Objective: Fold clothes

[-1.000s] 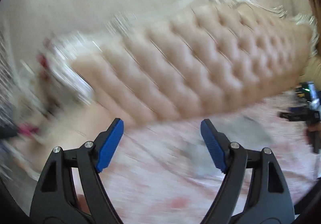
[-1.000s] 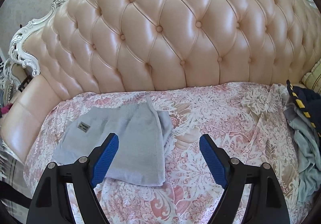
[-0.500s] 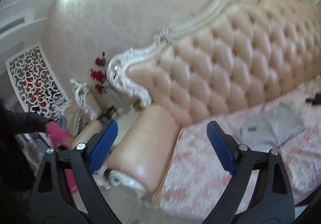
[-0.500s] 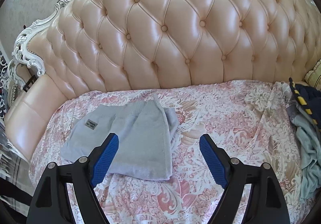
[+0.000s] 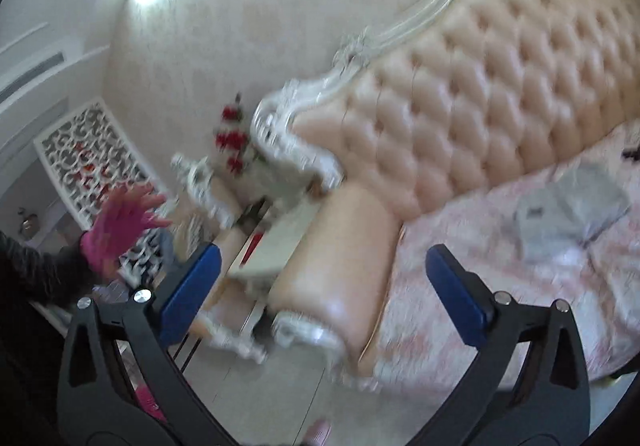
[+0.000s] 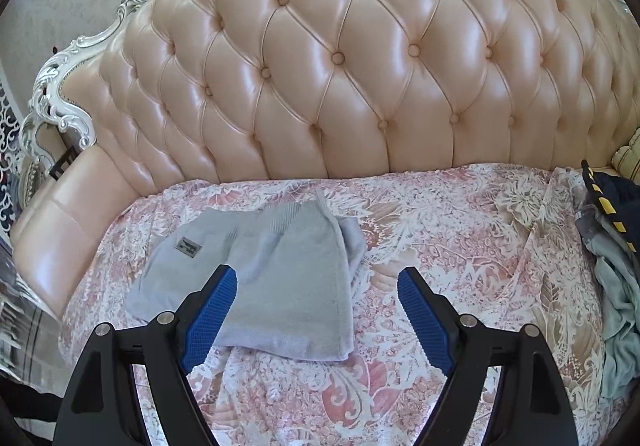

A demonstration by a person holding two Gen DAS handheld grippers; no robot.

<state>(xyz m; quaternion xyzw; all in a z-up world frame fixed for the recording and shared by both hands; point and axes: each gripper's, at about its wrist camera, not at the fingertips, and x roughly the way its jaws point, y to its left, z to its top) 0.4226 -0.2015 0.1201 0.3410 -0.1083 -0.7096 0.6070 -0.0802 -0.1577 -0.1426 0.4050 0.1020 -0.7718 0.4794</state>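
- While your left gripper (image 5: pixel 322 294) is opening wide, nothing lies between its blue pads; it points past the bed's corner.
- Your right gripper (image 6: pixel 318 316) stands well open and empty, above the folded grey garment (image 6: pixel 264 278).
- That garment bears a small dark label (image 6: pixel 188 247), its writing too small to read.
- It lies on the pink floral bedspread (image 6: pixel 460 258) before the tufted headboard (image 6: pixel 360 58); crumpled clothes (image 6: pixel 616 274) sit at the right edge.

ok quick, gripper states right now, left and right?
Left gripper: jaws opening wide, nothing between them, pointed off the bed's edge.
Right gripper: open, holding nothing, above the folded grey garment.
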